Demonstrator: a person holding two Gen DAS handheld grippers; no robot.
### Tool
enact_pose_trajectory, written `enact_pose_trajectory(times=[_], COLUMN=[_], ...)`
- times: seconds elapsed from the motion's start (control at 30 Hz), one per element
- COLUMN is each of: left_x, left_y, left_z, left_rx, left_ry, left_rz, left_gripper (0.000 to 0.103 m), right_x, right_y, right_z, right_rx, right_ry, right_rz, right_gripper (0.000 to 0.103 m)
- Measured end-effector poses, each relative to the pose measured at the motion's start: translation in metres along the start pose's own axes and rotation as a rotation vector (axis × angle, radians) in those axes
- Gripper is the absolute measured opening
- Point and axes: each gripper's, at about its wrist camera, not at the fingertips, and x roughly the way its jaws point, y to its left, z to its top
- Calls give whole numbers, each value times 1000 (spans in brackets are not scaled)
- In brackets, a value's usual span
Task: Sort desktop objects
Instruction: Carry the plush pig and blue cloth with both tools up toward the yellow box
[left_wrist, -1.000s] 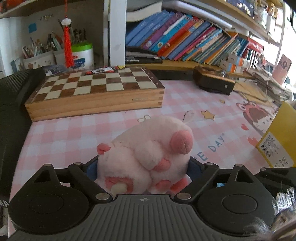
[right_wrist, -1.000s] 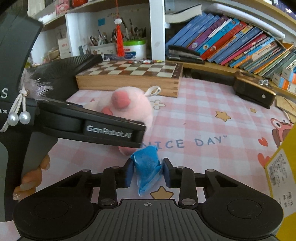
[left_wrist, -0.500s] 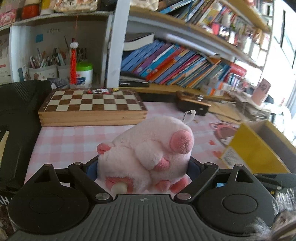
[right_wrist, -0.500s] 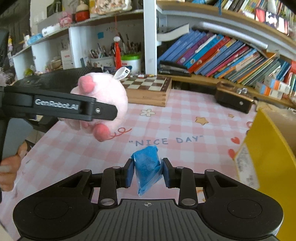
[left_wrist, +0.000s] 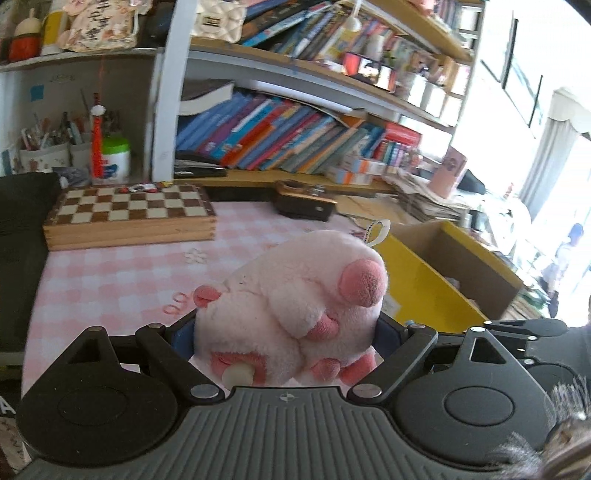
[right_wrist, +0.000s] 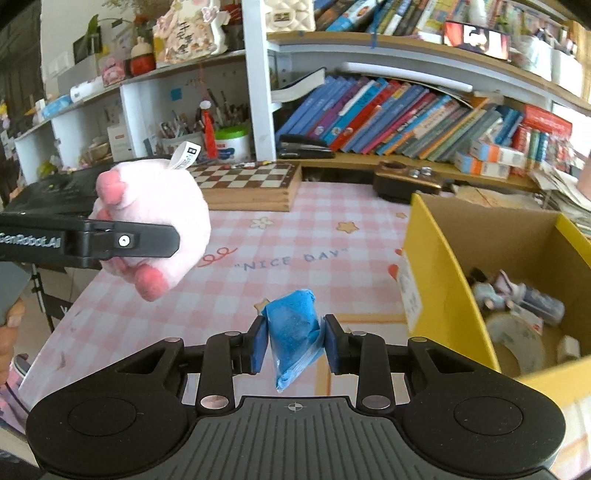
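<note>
Pink-and-white checked cloth (right_wrist: 295, 229) is covering the desk, and at its right edge a yellow cardboard box (right_wrist: 436, 280) is standing open, with a few small items already lying at its bottom. That box is most likely where both loads are heading.

Over the cloth, off the desk surface, the left gripper (left_wrist: 286, 332) is clenching a pink plush pig (left_wrist: 295, 302), its jaws standing wide around the soft body; from the right wrist view the pig (right_wrist: 155, 214) is hanging in the air to the left of the box, well apart from it. The right gripper (right_wrist: 295, 343) is pinching a small blue bag (right_wrist: 293, 332) between its blue pads, nearly closed, just short of the box's near wall.

To do this step well, the person should be carrying each load clear above the yellow rim before letting go, one hand at a time so the grippers are not crowding the opening, and lowering a little so nothing is bouncing out.

The pig is looking fluffy and rounded, with darker pink snout, ears and feet and a white tag loop on top; it is yielding under the squeeze. The bag is looking crinkly, filled with something blue and grainy, its tail drooping below the pads.
</note>
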Motion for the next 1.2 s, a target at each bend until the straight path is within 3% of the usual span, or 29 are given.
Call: enact_pose_trajectory(times=[0.33, 1.2], left_x=[-10, 10], left_y=[-37, -124], left_z=[-24, -37], left_rx=[27, 155], left_ry=[78, 204], left_rz=[-118, -359], left_gripper=[89, 89], right_x=[-34, -100], right_y=[-15, -64], right_z=[-23, -77], right_rx=[79, 269], right_ry=[36, 71], right_rz=[-49, -238], right_gripper=[31, 31])
